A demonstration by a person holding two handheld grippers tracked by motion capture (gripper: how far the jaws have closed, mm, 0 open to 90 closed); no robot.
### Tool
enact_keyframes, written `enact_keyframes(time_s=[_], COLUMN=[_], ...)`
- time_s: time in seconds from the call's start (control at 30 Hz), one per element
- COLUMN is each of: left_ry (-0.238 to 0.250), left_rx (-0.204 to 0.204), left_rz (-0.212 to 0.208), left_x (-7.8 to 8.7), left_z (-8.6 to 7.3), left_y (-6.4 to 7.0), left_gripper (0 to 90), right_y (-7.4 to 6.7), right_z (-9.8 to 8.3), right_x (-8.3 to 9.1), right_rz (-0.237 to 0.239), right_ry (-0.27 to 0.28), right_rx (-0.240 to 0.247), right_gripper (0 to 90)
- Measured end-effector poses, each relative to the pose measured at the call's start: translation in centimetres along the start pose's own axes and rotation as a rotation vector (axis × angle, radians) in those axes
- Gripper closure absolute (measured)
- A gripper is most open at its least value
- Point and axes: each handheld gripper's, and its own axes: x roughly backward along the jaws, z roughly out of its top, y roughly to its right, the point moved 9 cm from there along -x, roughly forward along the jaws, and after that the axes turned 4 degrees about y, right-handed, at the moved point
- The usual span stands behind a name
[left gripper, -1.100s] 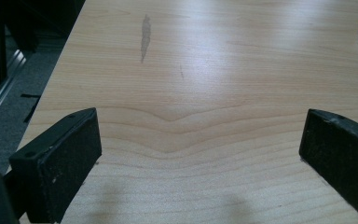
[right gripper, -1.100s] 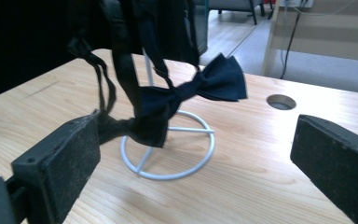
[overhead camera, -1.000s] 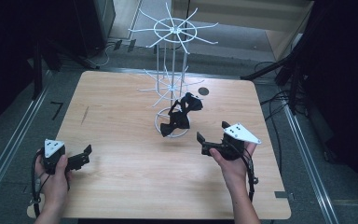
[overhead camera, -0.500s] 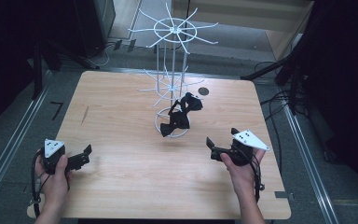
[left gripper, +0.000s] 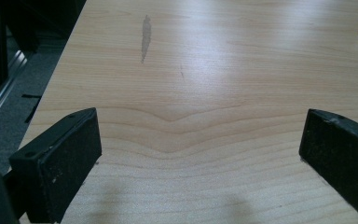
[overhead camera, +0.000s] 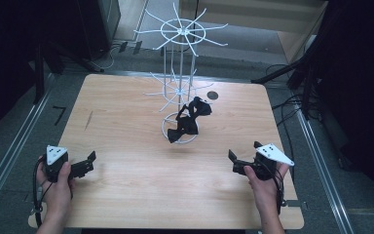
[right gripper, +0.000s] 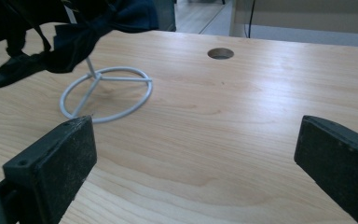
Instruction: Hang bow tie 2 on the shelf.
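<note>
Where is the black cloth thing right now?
In the high view the black cloth hangs on the white wire rack at the table's middle, above the rack's ring base.

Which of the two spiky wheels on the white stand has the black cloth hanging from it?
The lower wheel, halfway up the white stand. The black cloth dangles from one of its prongs, while the top wheel holds nothing.

A black cloth item, crumpled and knotted, is seen near the centre of the high view. It is hung on a white wire rack, draped from the lower spokes down toward the round base ring. In the right gripper view it is found at the upper left, dangling above the ring. Its exact kind cannot be told.
</note>
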Motion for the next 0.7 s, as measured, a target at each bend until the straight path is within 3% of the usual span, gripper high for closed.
enact_keyframes(time_s=[0.7], left_ry=[-0.002], left_rx=[-0.001], left_rz=[-0.001], left_x=[0.0], left_z=[0.0], left_y=[0.1], left_gripper=[0.0], right_y=[4.7], right_z=[-3.0], right_x=[2.7], right_rz=[-0.091], right_ry=[-0.027], right_rx=[-0.031], right_gripper=[0.0])
